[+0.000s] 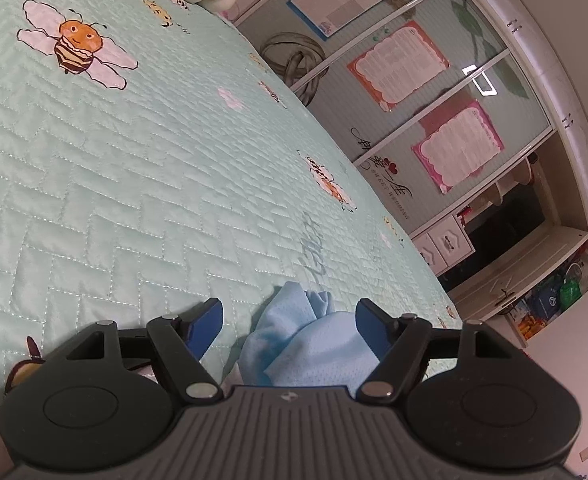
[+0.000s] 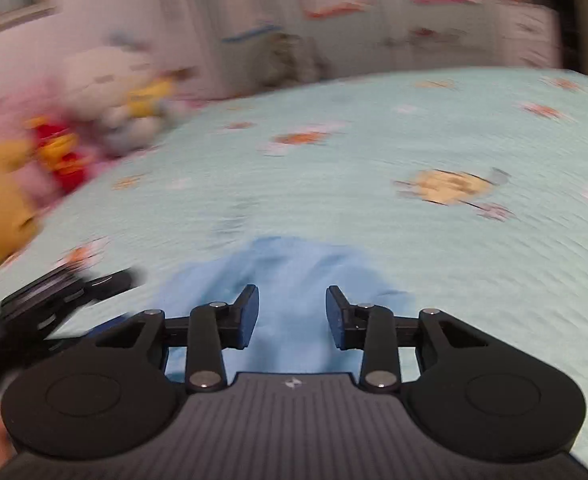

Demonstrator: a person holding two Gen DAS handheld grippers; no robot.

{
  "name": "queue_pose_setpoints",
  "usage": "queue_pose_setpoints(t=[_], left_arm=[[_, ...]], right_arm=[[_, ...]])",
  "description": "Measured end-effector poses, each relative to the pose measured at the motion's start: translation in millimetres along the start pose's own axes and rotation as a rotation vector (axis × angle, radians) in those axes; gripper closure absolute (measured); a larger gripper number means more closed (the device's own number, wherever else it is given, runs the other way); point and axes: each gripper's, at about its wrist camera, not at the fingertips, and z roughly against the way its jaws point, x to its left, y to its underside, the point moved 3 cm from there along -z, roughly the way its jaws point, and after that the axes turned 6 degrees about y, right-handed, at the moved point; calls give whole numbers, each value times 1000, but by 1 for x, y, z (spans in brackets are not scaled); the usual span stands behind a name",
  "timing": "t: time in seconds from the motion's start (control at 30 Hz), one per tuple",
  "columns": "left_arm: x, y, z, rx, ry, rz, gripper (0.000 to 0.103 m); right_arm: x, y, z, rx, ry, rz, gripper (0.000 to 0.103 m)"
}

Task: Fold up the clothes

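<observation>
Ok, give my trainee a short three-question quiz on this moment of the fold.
1. True or false: the light blue garment lies bunched up on the bedspread.
2. Which insect is printed on the bedspread? A ladybird, B bee, C butterfly.
3. Fill in: between the fingers of the right gripper, the cloth is ____ (pinched / not pinched).

Key: 1 true. 2 B, the bee. 3 not pinched; the left gripper is open too.
</observation>
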Motion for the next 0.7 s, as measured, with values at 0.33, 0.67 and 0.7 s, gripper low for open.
queue_pose_setpoints(t=[0.33, 0.67, 0.7], left_arm=[[0, 0, -3, 3, -6, -13, 26], [0, -1, -5, 4, -3, -13, 25], [1, -1, -5, 4, -3, -13, 25]], right_arm=[[30, 0, -35, 109, -33, 116, 65], [16, -21, -37, 95, -49, 13, 103], [13, -30, -34, 72, -32, 16, 103]])
